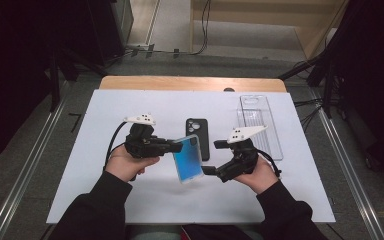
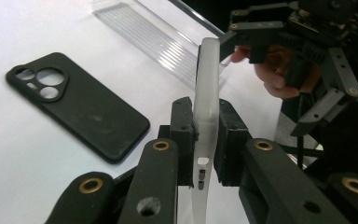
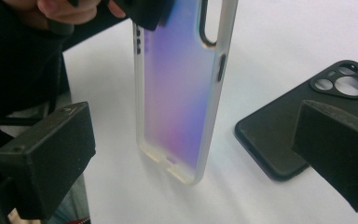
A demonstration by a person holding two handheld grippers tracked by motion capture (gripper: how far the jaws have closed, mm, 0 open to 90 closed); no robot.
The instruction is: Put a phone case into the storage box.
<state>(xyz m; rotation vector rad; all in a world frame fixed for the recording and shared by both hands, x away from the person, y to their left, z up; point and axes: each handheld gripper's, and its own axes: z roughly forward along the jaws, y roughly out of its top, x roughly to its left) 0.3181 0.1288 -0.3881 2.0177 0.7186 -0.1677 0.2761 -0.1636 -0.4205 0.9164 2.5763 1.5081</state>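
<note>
1. Right now, we hold the iridescent phone case [image 1: 188, 159] by its upper edge in the left gripper [image 1: 176, 146], whose jaws are clenched on the case's thin side wall; the left gripper view shows both pads pressed against that wall [image 2: 206, 122].
2. The case is lifted and tilted, its lower end close to the white table [image 1: 130, 200], just beside the black phone case [image 1: 198, 136] that lies flat there.
3. The right gripper [image 1: 215, 157] stands released, its jaws spread wide on either side of the case without touching it, as the right gripper view shows [image 3: 179, 100].
4. The grip is on a narrow, smooth rim only, so we judge that the case could pivot or slip out if we swing the left hand quickly.
5. If we close the right jaws carelessly, one pad could knock the case's lower end sideways and twist it in the left grip, since the case hangs freely between the pads.
6. The right-hand pad sits close over the black phone case, so a low approach could nudge that case across the table.
7. The clear plastic tray [image 1: 260, 125] lies well apart beyond the right hand, and a wide swing of that hand could brush it.
</note>
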